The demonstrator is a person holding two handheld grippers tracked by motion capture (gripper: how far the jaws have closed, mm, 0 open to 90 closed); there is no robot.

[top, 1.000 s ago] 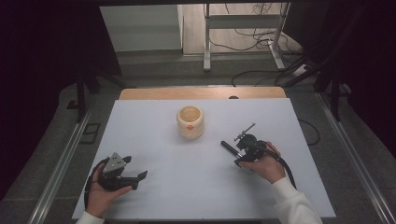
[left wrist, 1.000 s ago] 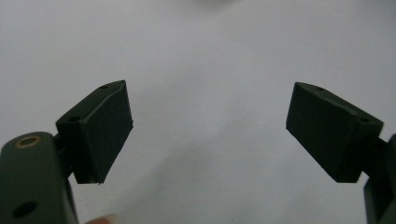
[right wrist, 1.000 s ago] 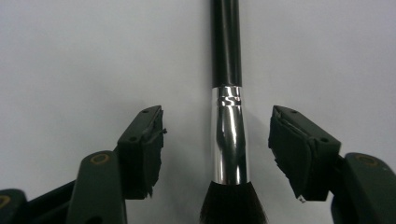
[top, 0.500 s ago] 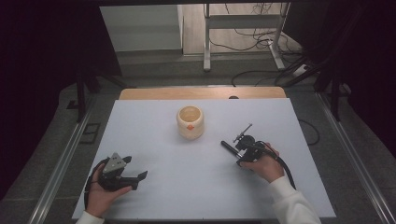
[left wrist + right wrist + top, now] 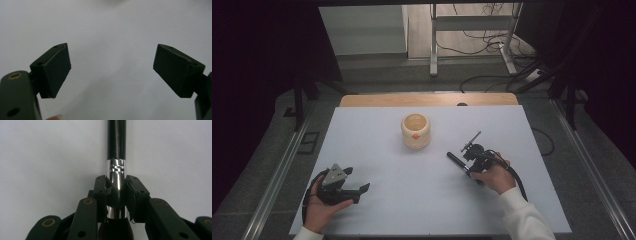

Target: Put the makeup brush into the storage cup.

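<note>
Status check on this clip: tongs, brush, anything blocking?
Right tongs just closed, clamped on the brush at its silver ferrule. Left tongs open, empty, resting on the table. Cup stands apart, path to it clear.

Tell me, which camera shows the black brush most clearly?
The right gripper view: the brush runs up mid-frame, its shiny metal collar clamped in the right hand-held gripper. In the high view the brush is a small dark stick on the table.

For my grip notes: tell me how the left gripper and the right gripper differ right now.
The left gripper stands wide open with nothing between its pads; the right gripper has just been closing and now clamps the silver collar of a black-handled brush. In the high view the left one lies nearer the person than the right one. Both rest low over the white table.
</note>
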